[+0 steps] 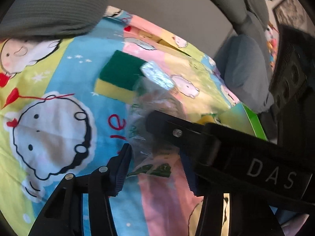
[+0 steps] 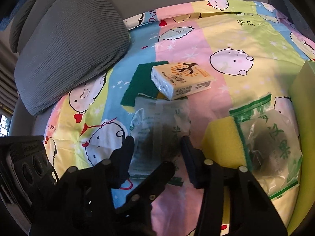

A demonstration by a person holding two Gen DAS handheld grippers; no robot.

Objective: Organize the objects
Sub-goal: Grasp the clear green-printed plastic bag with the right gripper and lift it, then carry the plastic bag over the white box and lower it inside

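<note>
Cartoon-printed bedding (image 2: 226,39) in pastel stripes covers a bed, with a grey pillow (image 2: 69,45) at its far left corner. Near the middle lies a clear bag (image 2: 157,122) with something dark inside. Both grippers straddle this bag: the left gripper (image 1: 157,157) and the right gripper (image 2: 157,149) each have a finger on either side of it. Whether the pads press on the plastic I cannot tell in either view; the jaws stand partly open around it. Just beyond the bag lies a green-and-yellow sponge (image 2: 137,82), and a tissue pack (image 2: 183,80) rests tilted across the sponge's near edge and the bag's far end. Toward the bed's right side, a second sponge (image 2: 222,139) lies yellow side up, touching a green-printed bag (image 2: 271,137). A yellow-green box (image 2: 303,90) stands at the right edge.
</note>
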